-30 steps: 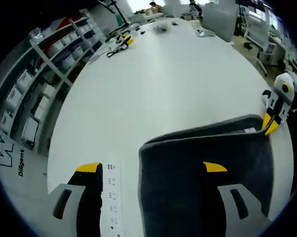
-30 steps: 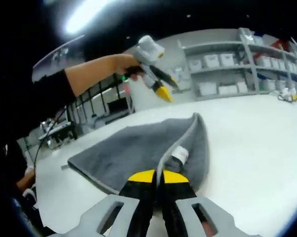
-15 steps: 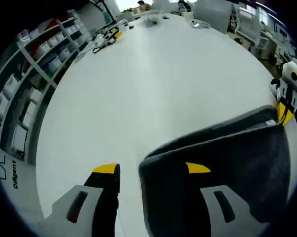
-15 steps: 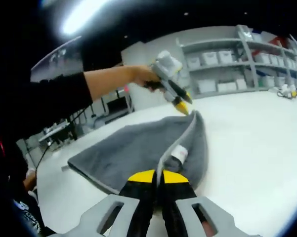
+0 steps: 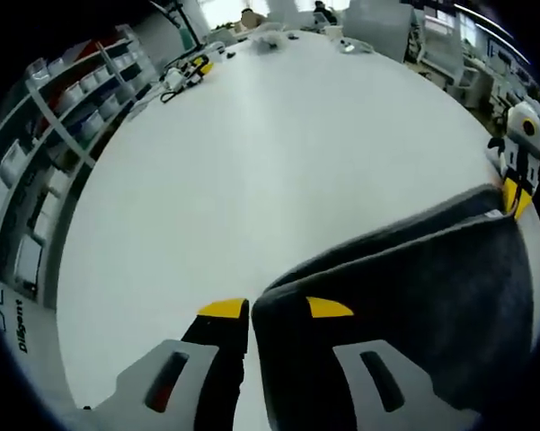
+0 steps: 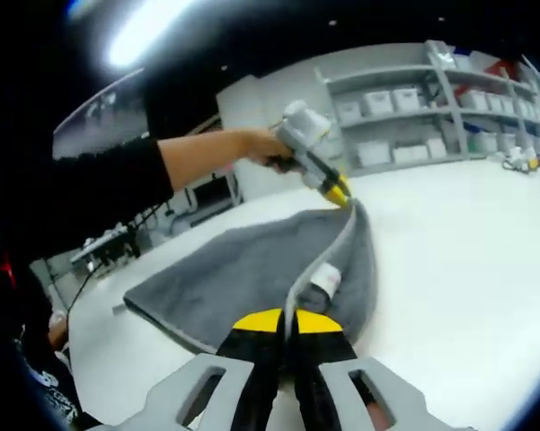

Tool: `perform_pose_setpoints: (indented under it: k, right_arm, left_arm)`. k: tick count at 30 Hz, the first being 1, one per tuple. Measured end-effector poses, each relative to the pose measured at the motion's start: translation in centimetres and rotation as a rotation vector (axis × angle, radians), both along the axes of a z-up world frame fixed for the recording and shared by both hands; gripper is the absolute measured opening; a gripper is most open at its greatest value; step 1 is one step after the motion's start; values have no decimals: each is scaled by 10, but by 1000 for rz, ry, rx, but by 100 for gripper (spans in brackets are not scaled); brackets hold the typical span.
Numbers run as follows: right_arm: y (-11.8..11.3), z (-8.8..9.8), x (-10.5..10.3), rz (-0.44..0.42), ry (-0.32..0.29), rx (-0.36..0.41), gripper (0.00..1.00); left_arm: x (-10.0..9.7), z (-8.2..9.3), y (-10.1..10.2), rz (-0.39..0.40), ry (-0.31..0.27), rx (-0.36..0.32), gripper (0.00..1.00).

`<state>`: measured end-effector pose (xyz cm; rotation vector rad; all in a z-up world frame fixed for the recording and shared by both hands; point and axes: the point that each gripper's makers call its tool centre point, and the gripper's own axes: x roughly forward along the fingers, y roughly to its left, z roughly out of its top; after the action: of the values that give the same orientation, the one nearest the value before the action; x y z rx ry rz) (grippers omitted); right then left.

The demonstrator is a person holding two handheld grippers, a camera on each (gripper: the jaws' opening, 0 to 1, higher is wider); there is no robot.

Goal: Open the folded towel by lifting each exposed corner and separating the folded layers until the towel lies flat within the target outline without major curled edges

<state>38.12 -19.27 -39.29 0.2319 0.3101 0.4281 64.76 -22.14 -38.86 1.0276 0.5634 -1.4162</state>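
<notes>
The right gripper view shows a person's bare forearm (image 6: 211,154) and dark sleeve carrying the left tool (image 6: 340,192) to the far corner of the folded dark grey terry towel (image 6: 252,265), which lies on the white surface (image 6: 458,260). The left gripper view shows shelving with white bins (image 5: 36,171) beside that surface. The left tool (image 5: 278,308) has its yellow-tipped jaws nearly closed around the towel's (image 5: 404,314) corner edge; the right tool (image 6: 286,320) is clamped on the near edge by the white label (image 6: 324,281).

Counted: one grey folded towel (image 6: 252,269), two yellow-tipped grippers, left gripper (image 5: 278,310) and right gripper (image 6: 286,321), one white table (image 5: 252,171), one shelving rack (image 6: 404,108).
</notes>
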Motion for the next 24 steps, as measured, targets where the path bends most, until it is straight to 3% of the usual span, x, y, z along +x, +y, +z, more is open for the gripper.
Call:
perform_pose_setpoints:
  k: [3, 6, 13, 24]
  right_arm:
    - [0, 0, 0, 0, -1, 2, 0]
    - [0, 1, 0, -4, -2, 3, 0]
    - [-8, 2, 2, -9, -8, 0, 0]
    - [2, 5, -4, 2, -6, 6, 0]
  left_arm:
    - [-4, -1, -3, -10, 5, -13, 23]
    - [-6, -1, -4, -26, -10, -8, 14]
    - [-9, 8, 0, -31, -22, -10, 6]
    - [-12, 20, 7, -47, -41, -56, 3]
